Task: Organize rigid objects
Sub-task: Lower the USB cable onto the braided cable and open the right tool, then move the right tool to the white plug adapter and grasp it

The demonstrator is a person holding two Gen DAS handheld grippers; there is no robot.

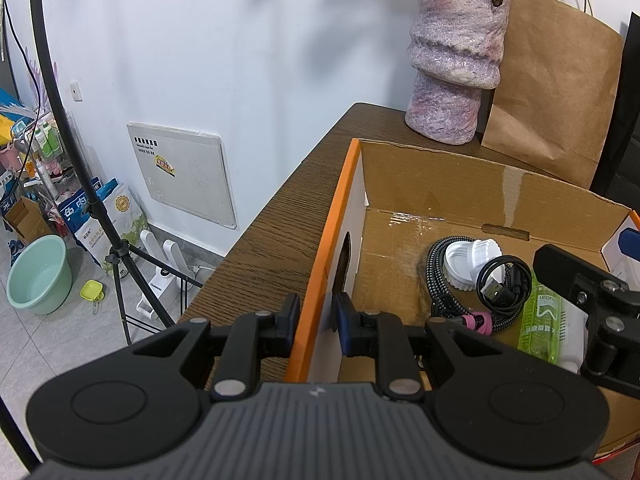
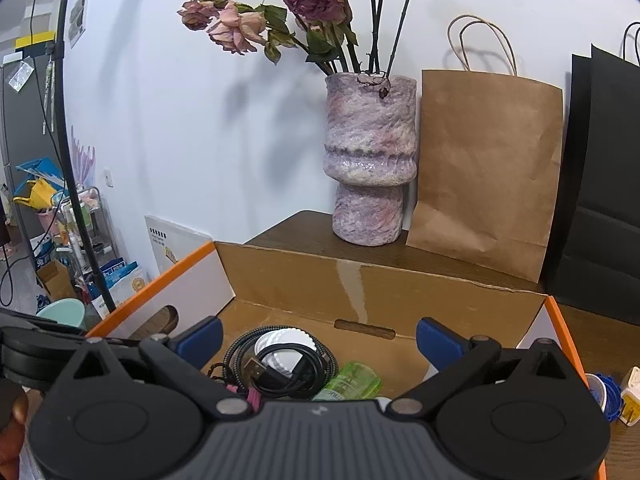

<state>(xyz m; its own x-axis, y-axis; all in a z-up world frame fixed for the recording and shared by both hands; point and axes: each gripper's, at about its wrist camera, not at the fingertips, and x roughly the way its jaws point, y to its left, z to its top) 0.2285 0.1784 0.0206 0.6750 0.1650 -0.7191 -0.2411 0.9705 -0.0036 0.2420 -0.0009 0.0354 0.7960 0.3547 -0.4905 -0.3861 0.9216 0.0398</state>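
your left gripper [image 1: 316, 320] clamps the cardboard box [image 1: 320, 264] wall at 6 o'clock, your right gripper [image 2: 320, 340] gapes empty above the light, slick green bottle [image 2: 352, 384] inside; grip its stiff body midway.

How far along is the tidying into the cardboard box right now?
Done: the cables, white lid and green bottle lie in the cardboard box. In hand: the left claw grips the box wall; the right claw is open and holds nothing. Left: the small blue and white items outside the box.
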